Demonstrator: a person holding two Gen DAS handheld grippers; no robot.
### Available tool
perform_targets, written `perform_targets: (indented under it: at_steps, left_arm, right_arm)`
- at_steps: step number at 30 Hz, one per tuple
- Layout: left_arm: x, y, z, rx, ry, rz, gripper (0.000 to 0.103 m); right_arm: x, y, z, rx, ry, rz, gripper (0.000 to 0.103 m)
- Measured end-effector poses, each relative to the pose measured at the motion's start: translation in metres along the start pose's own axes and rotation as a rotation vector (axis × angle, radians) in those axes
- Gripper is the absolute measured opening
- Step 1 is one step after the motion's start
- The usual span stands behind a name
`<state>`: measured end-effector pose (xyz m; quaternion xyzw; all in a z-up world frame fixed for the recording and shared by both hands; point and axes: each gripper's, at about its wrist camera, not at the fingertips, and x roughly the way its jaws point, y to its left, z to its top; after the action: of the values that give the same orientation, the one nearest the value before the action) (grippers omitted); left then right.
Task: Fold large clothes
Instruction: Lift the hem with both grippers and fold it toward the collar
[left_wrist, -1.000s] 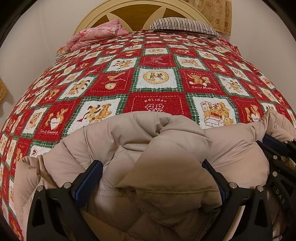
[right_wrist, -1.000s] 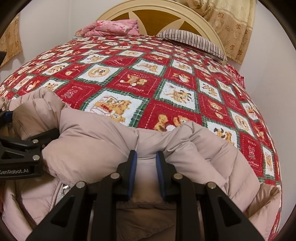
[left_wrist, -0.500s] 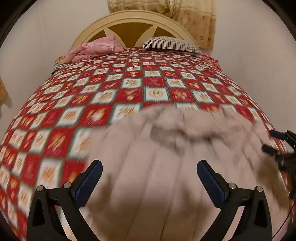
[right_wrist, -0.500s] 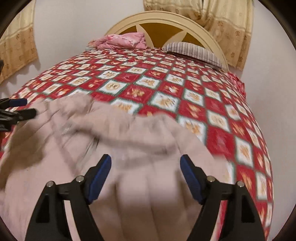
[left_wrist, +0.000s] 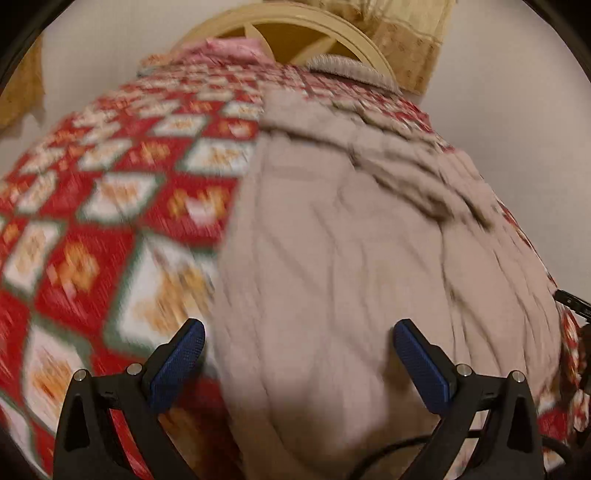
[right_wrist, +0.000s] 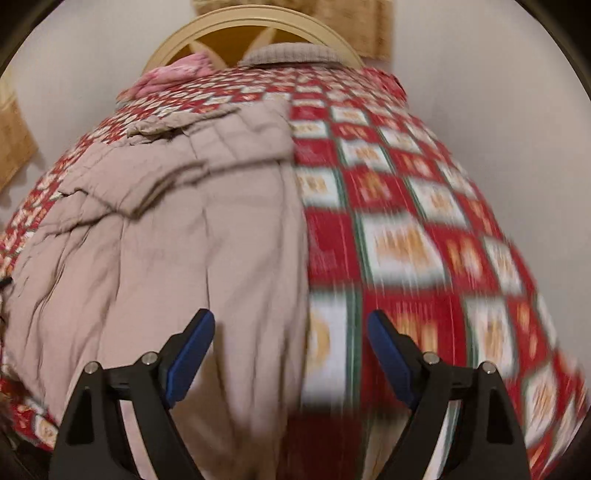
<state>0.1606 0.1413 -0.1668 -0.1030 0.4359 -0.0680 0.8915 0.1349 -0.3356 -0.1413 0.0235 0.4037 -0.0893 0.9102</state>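
- Both wrist views look down over a bed covered by a red, white and green patchwork quilt (left_wrist: 122, 206); both pictures are smeared with motion blur.
- Left wrist view, far left: bare quilt squares with blurred orange figures fill the left side.
- Left wrist view, bottom: the left gripper (left_wrist: 295, 345) has its two blue-padded jaws spread wide apart, with nothing pinched between them. The left finger hangs over the quilt, the right finger over the coat.
- Left wrist view, centre and right: a large beige padded coat (left_wrist: 362, 258) lies spread out on the quilt, running up the bed towards the headboard, with rumpled folds along its upper right edge.
- Left wrist view, top: a cream arched headboard (left_wrist: 332, 35), a pink bundle of fabric (left_wrist: 229, 48) and a striped pillow (left_wrist: 347, 68) sit at the head of the bed.
- Right wrist view, left and centre: the same coat (right_wrist: 177, 236) covers the left half of the bed, its straight right edge running down the picture.
- Right wrist view, bottom: the right gripper (right_wrist: 291, 338) has just been opening, and its blue pads now stand well apart and empty. The coat's edge passes below the gap.
- Right wrist view, right: bare quilt (right_wrist: 424, 229) reaches the bed's far side.
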Motion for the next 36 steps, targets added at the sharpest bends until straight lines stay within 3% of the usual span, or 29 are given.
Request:
perform_targets:
  at_steps: [5, 6, 7, 9, 10, 11, 12, 13, 18, 23, 25, 28, 32, 36]
  left_arm:
    - [0.002, -0.006, -0.017, -0.028, -0.009, -0.076, 0.102]
    - [0.002, -0.006, -0.016, -0.035, -0.017, -0.078, 0.102]
    - [0.001, -0.007, -0.016, -0.044, -0.028, -0.094, 0.097]
    - [-0.005, -0.01, -0.018, -0.033, -0.051, -0.069, 0.08]
    - [-0.01, -0.011, -0.02, -0.012, -0.062, -0.051, 0.058]
    - [-0.018, -0.011, -0.021, 0.018, -0.075, -0.049, 0.033]
    - [-0.024, -0.006, -0.022, 0.022, -0.074, -0.086, 0.018]
    - [-0.033, -0.001, -0.023, 0.007, -0.076, -0.125, 0.015]
    - [-0.102, 0.008, -0.025, 0.021, -0.164, -0.23, 0.013]
    - [-0.163, -0.003, -0.022, 0.034, -0.234, -0.392, 0.012]
    - [-0.186, -0.009, -0.01, 0.033, -0.274, -0.466, 0.012]
    - [-0.208, -0.011, 0.015, 0.026, -0.326, -0.515, 0.012]
    - [-0.203, -0.003, 0.056, 0.027, -0.356, -0.529, 0.013]
    - [-0.145, 0.006, 0.112, 0.029, -0.271, -0.486, 0.017]
  right_arm:
    - [-0.001, -0.009, -0.042, 0.127, 0.027, 0.09, 0.087]
    - [-0.001, -0.008, -0.045, 0.155, 0.021, 0.122, 0.085]
    - [-0.002, -0.01, -0.049, 0.177, 0.015, 0.149, 0.077]
    - [0.001, -0.008, -0.052, 0.238, 0.011, 0.255, 0.046]
    - [0.002, -0.007, -0.053, 0.26, 0.019, 0.308, 0.024]
    - [0.002, -0.007, -0.054, 0.284, 0.017, 0.346, 0.017]
    - [-0.001, -0.006, -0.056, 0.293, 0.009, 0.369, 0.016]
    - [-0.005, -0.005, -0.057, 0.288, 0.003, 0.38, 0.014]
    - [-0.041, -0.01, -0.068, 0.304, -0.037, 0.476, 0.013]
    - [-0.094, -0.011, -0.079, 0.311, -0.096, 0.592, 0.012]
    - [-0.125, -0.011, -0.077, 0.304, -0.152, 0.632, 0.012]
    - [-0.169, -0.014, -0.058, 0.308, -0.269, 0.693, 0.012]
    - [-0.196, -0.02, -0.011, 0.323, -0.39, 0.742, 0.012]
    - [-0.147, -0.03, 0.055, 0.394, -0.363, 0.714, 0.011]
